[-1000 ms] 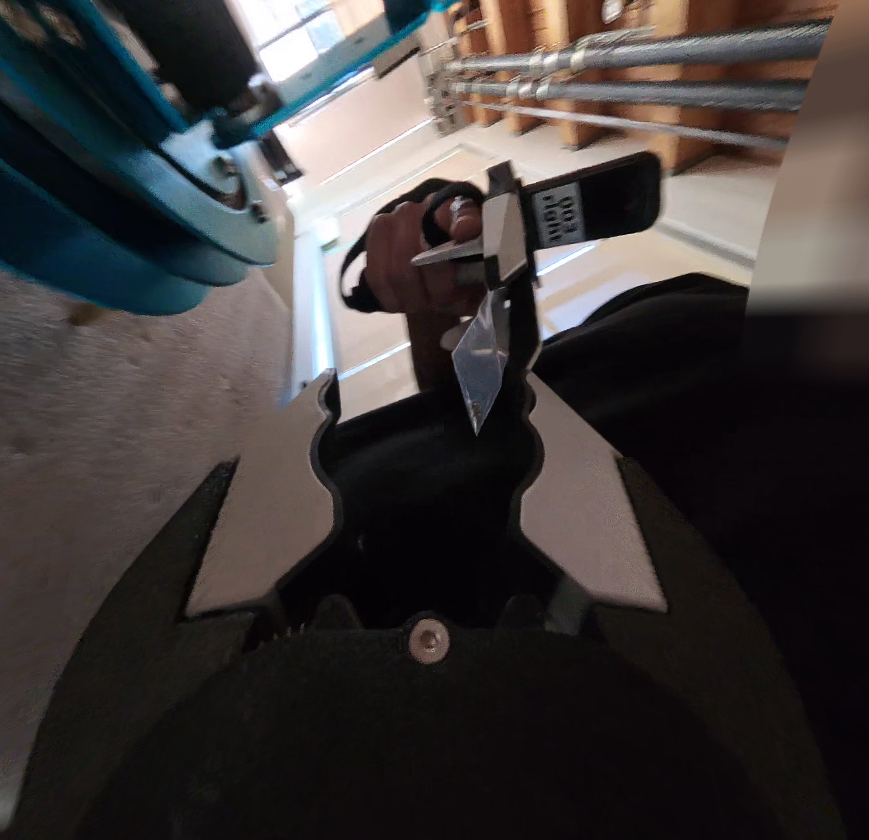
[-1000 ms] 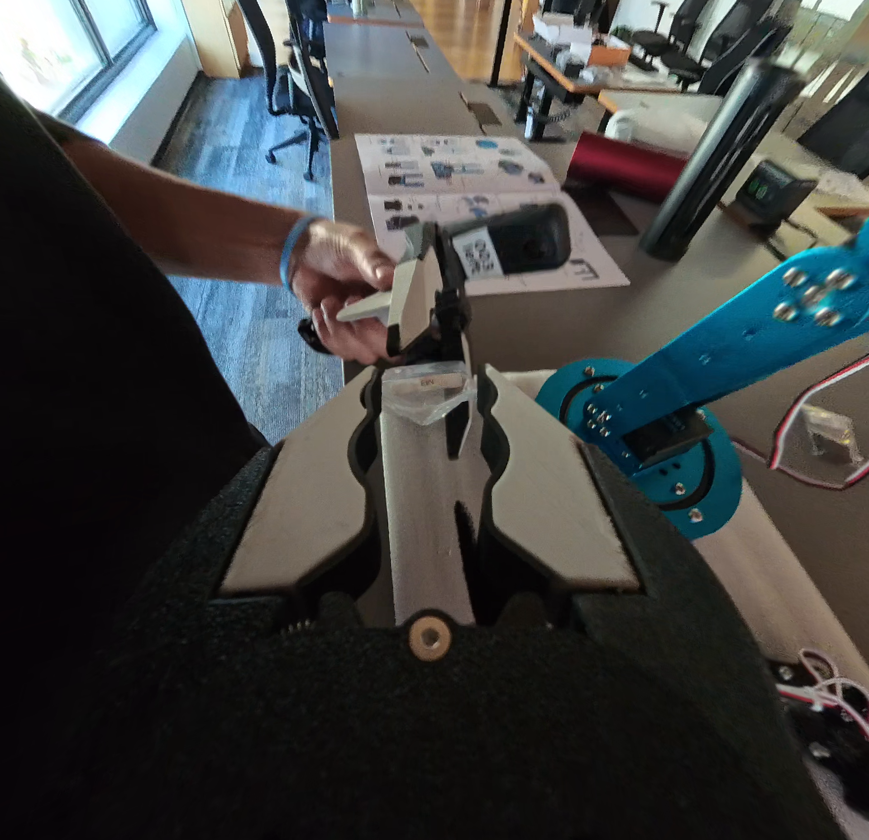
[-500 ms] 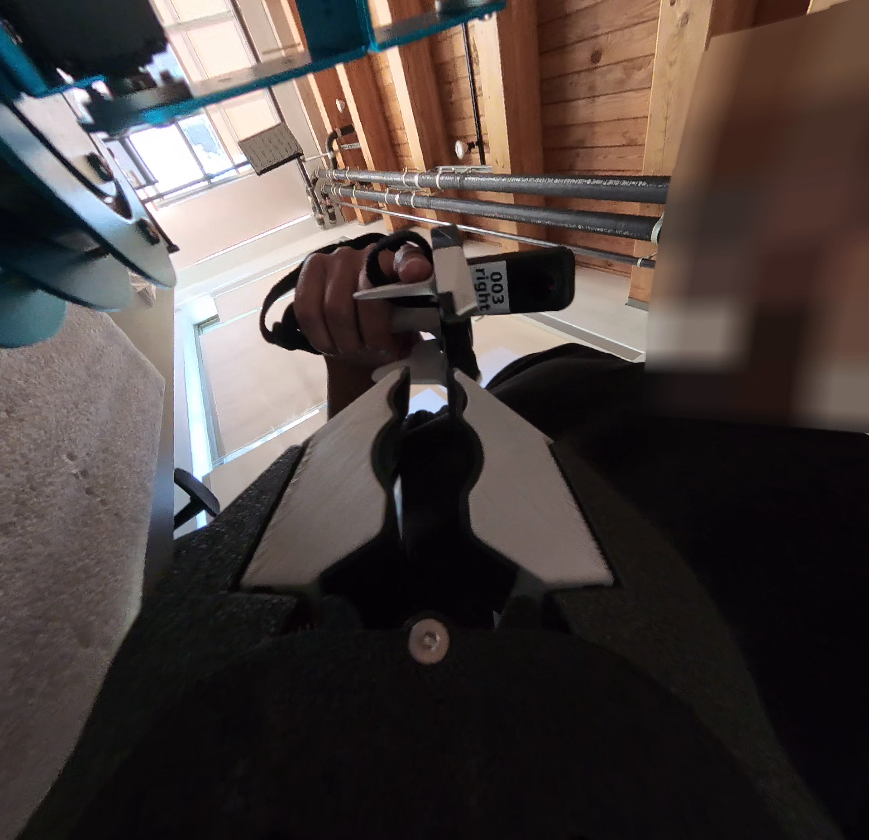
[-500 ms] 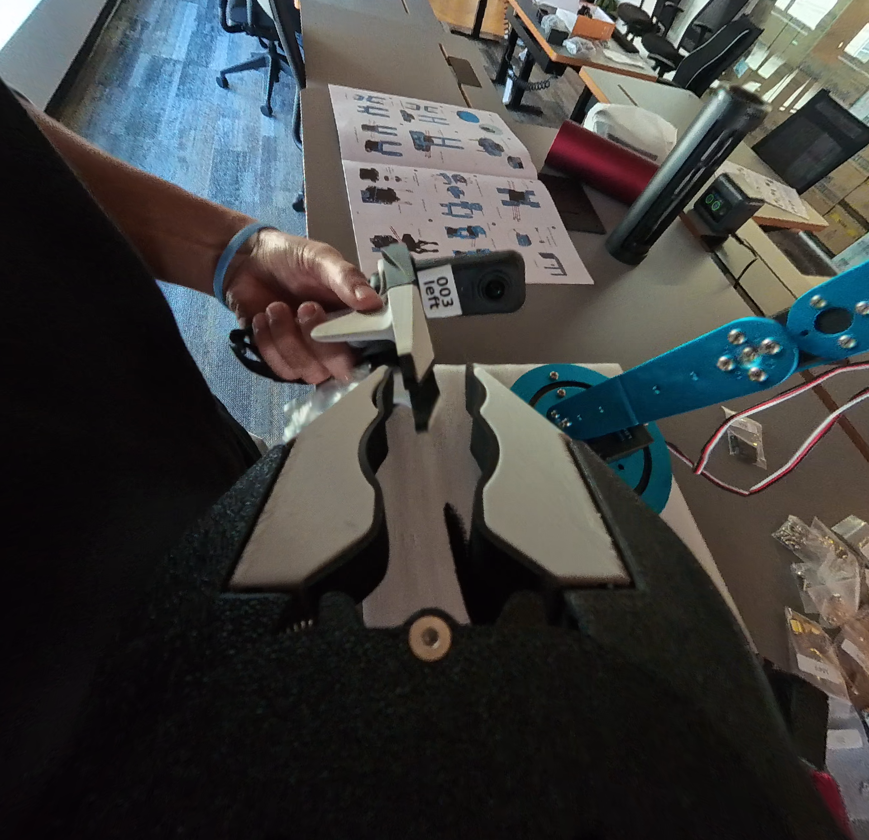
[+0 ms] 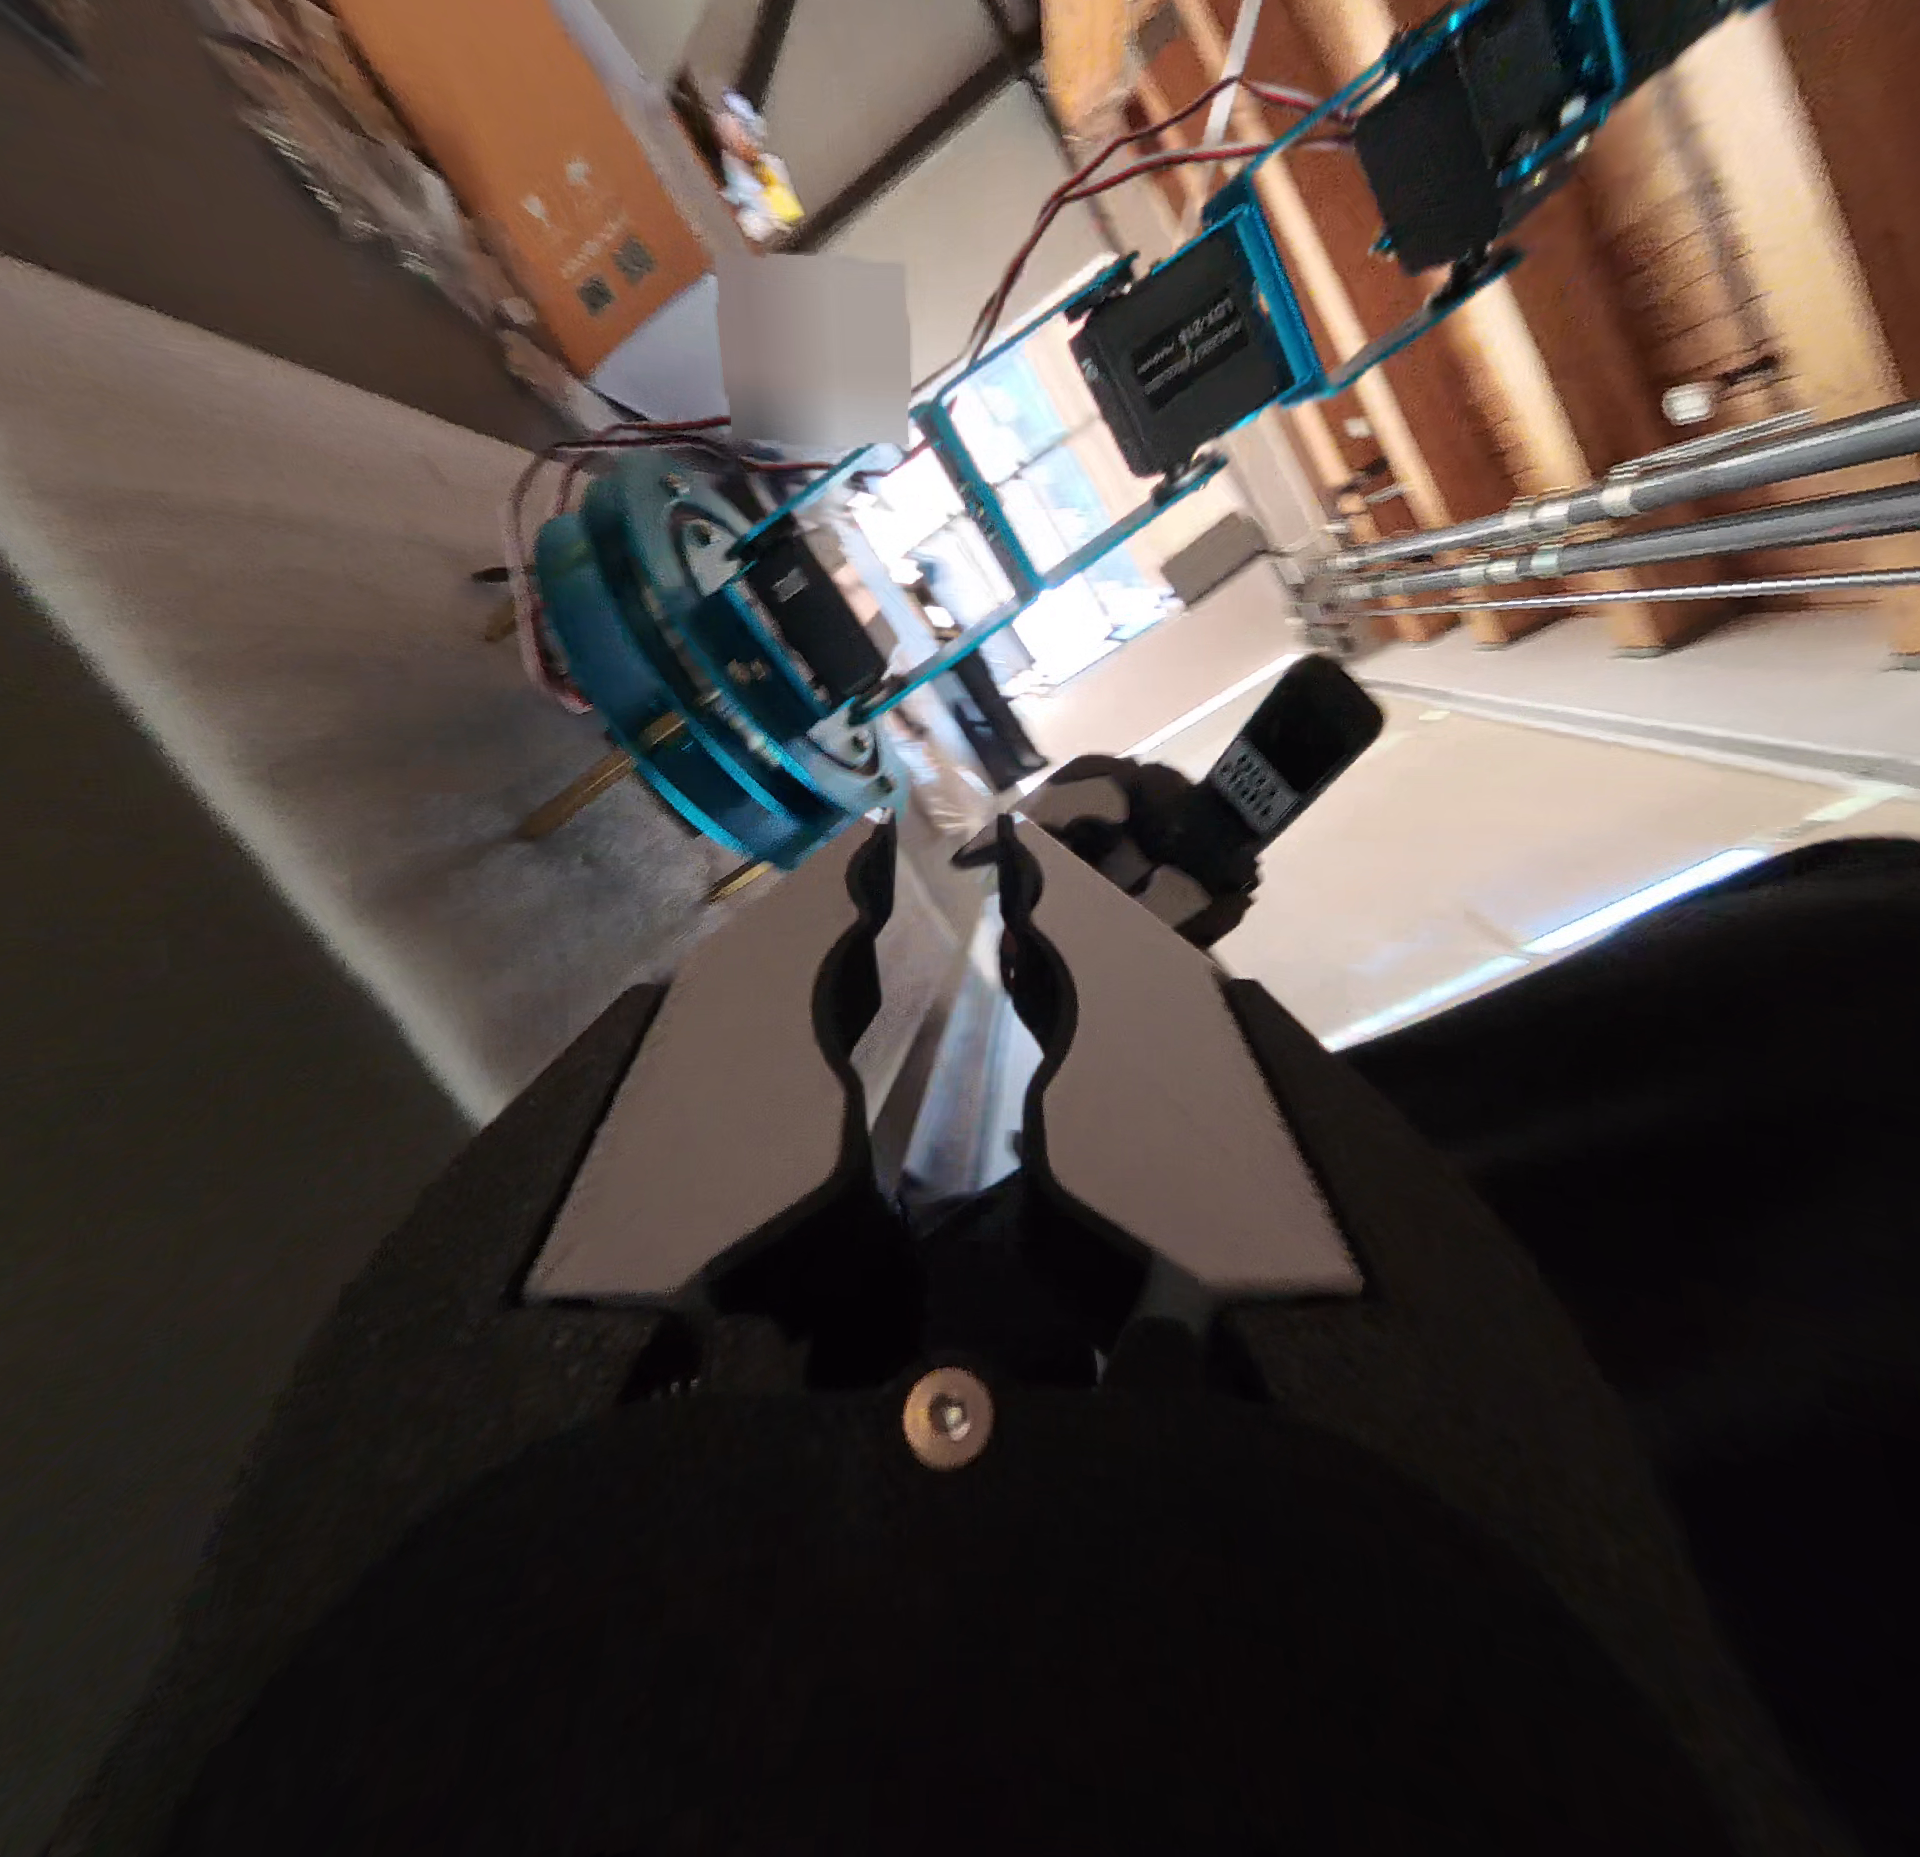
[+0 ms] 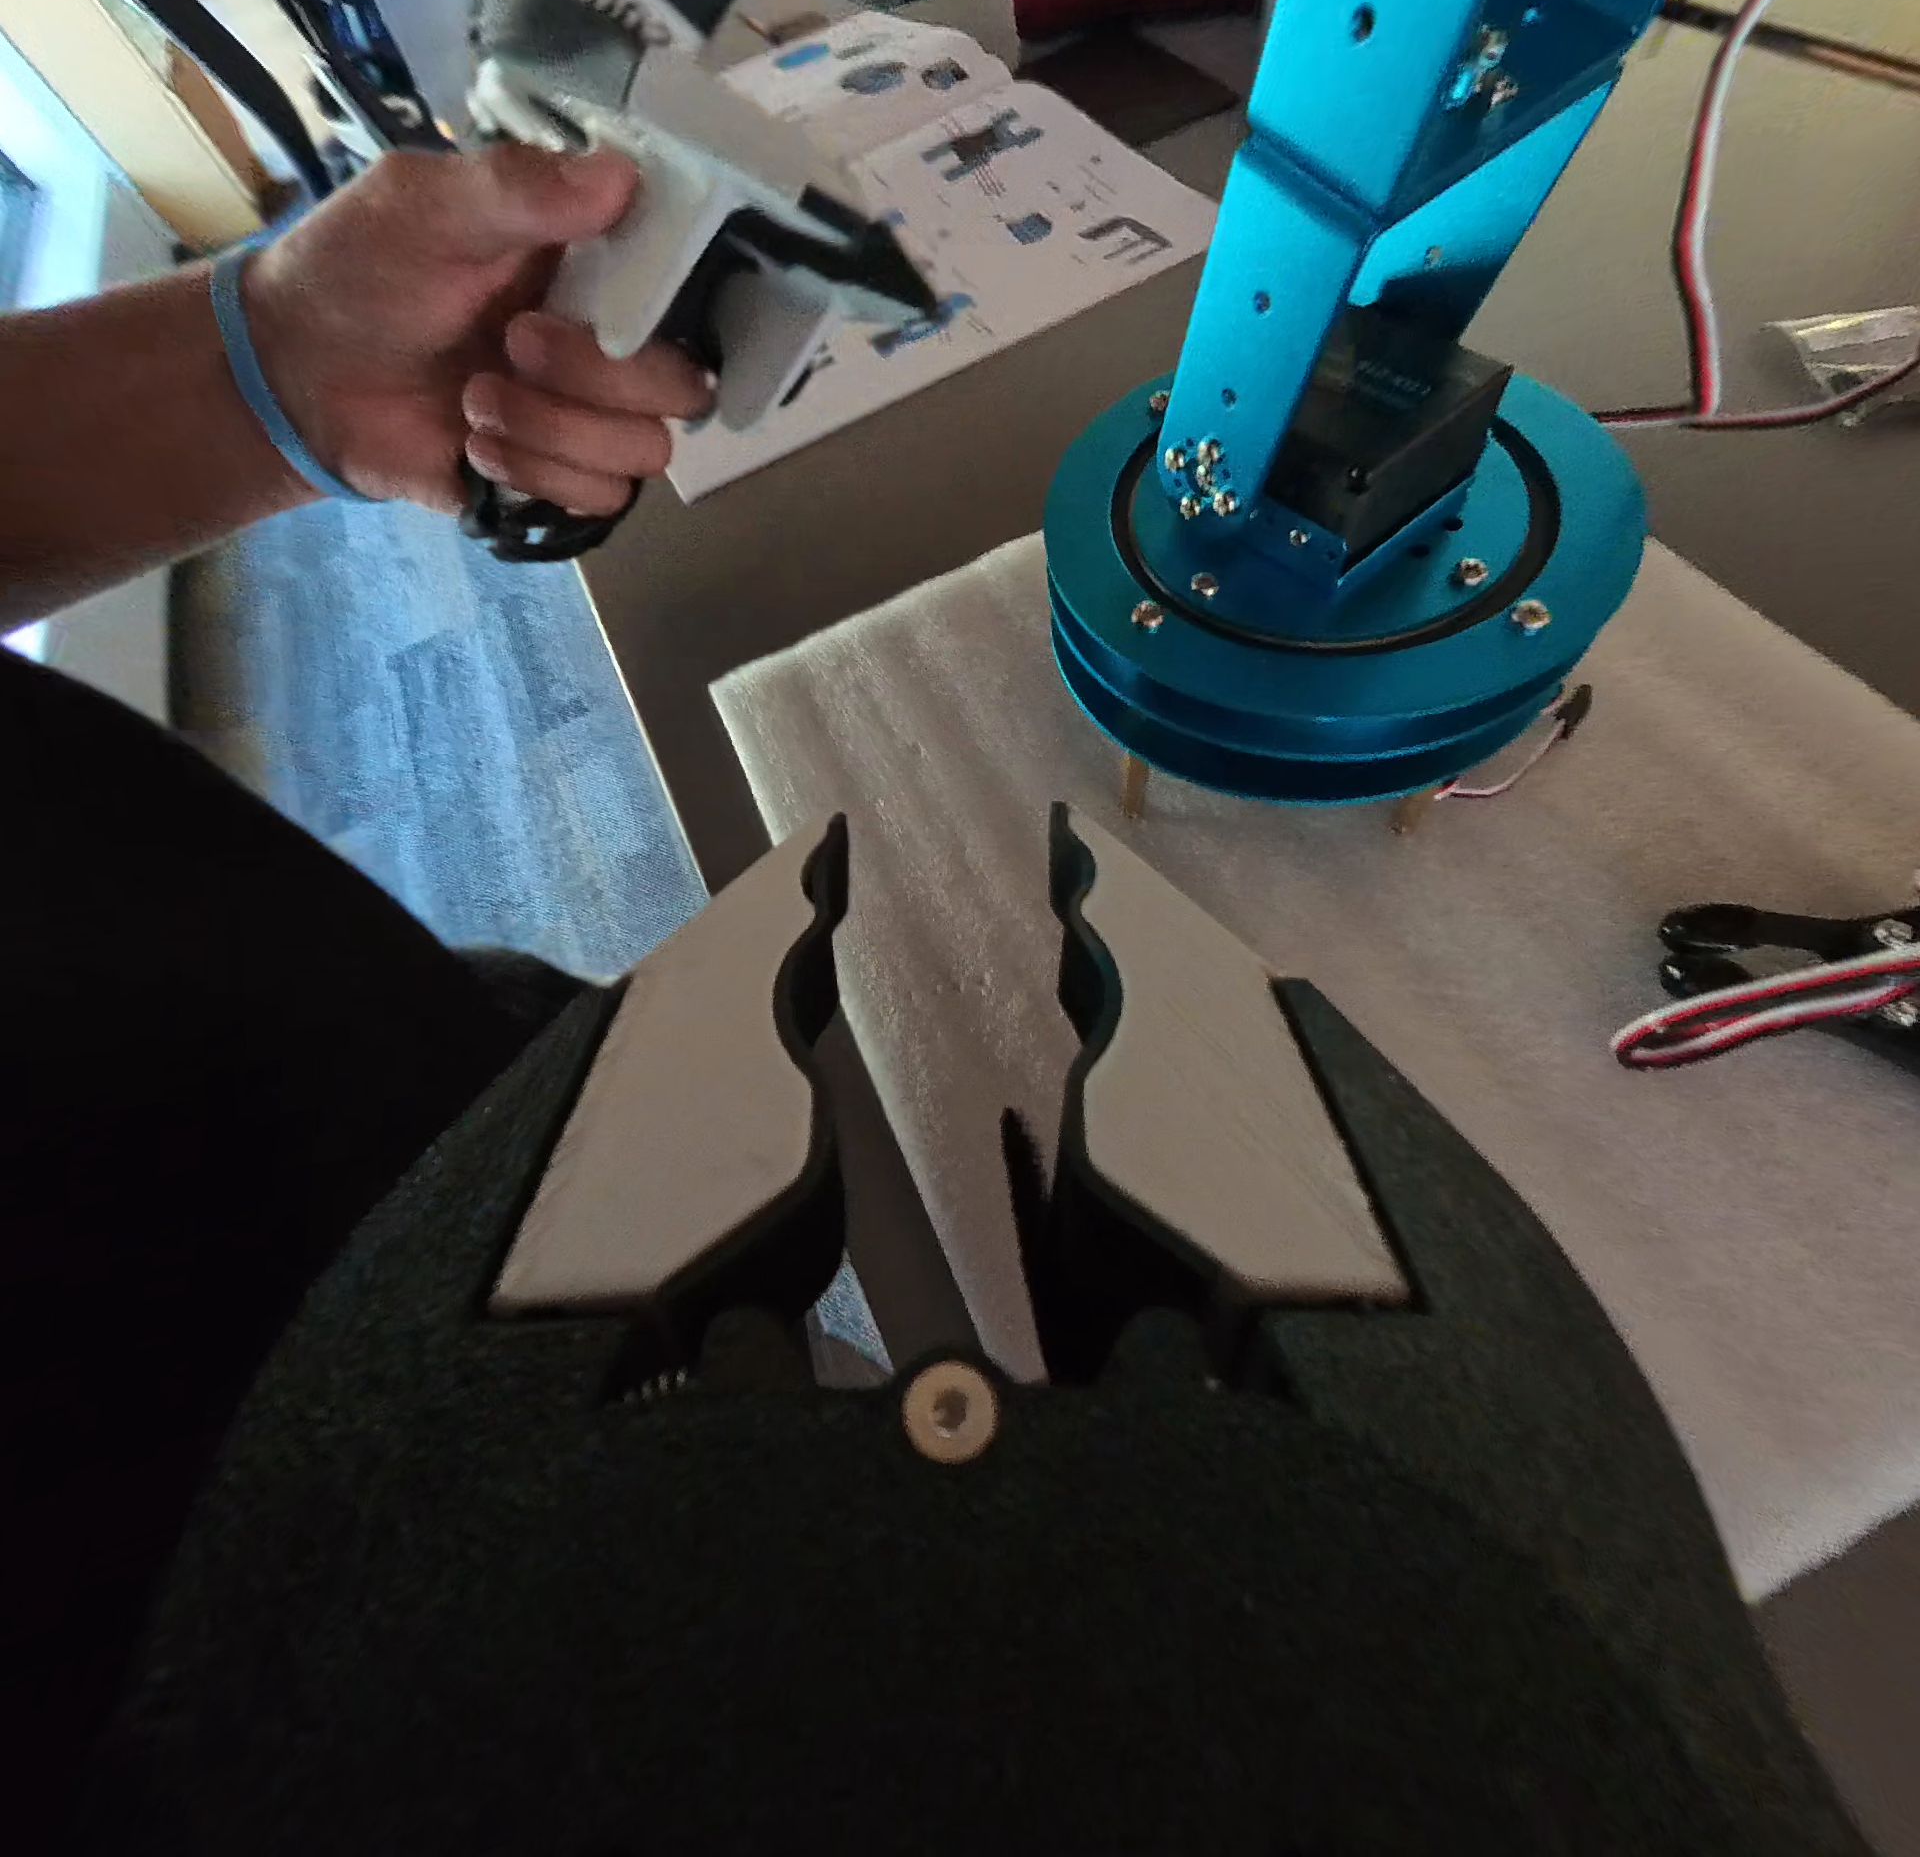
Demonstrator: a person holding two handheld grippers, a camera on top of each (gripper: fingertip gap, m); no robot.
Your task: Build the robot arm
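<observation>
The right gripper (image 6: pixel 948 831) is hovering with fingers parted and empty over the white foam sheet (image 6: pixel 1351 1028) on the grey surface (image 6: pixel 831 519); the blue anodised metal robot-arm base (image 6: pixel 1340 602), likely rigid and heavy, is standing near; the left gripper (image 5: pixel 940 836) is hanging narrowly open and empty, just beside that base.

Metal, foam and grainy plastic

My right gripper (image 6: pixel 948 831) is matt, grainy black plastic with smooth pale pads; the blue base (image 6: pixel 1340 602) is glossy anodised metal on a rough white foam sheet (image 6: pixel 1558 1028).
</observation>
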